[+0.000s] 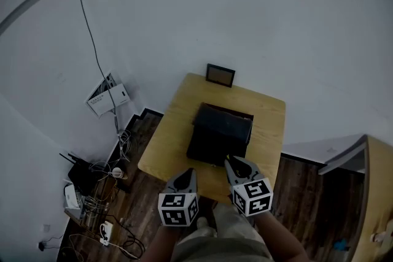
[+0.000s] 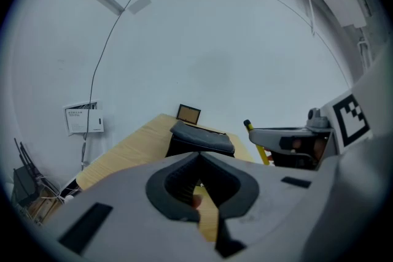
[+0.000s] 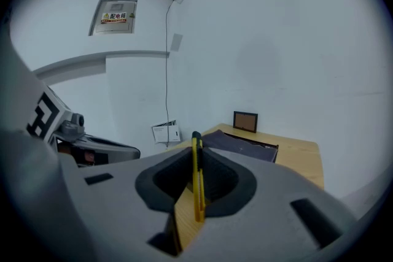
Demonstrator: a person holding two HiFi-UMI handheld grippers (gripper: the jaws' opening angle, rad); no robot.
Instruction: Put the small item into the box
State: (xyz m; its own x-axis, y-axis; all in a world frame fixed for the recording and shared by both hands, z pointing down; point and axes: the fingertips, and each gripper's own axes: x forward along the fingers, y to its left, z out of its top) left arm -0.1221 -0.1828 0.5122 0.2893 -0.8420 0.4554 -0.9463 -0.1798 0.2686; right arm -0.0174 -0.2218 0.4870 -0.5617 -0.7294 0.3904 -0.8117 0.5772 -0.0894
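A dark box (image 1: 218, 132) sits in the middle of the wooden table (image 1: 270, 126); I cannot tell whether its lid is open. It also shows as the dark box (image 2: 199, 138) in the left gripper view and the dark box (image 3: 245, 145) in the right gripper view. My right gripper (image 1: 236, 165) hovers at the box's near edge, shut on a slim yellow utility knife (image 3: 198, 181) that stands upright between its jaws. From the left gripper view the knife (image 2: 258, 144) sticks out of the right gripper (image 2: 270, 135). My left gripper (image 1: 187, 173) hangs beside it over the table's front edge, its jaws (image 2: 199, 155) together with nothing in them.
A small framed picture (image 1: 220, 75) leans against the wall at the table's far edge. A paper holder (image 1: 107, 95) hangs on the wall to the left. Cables and clutter (image 1: 92, 193) cover the floor at left. The person's legs are below the grippers.
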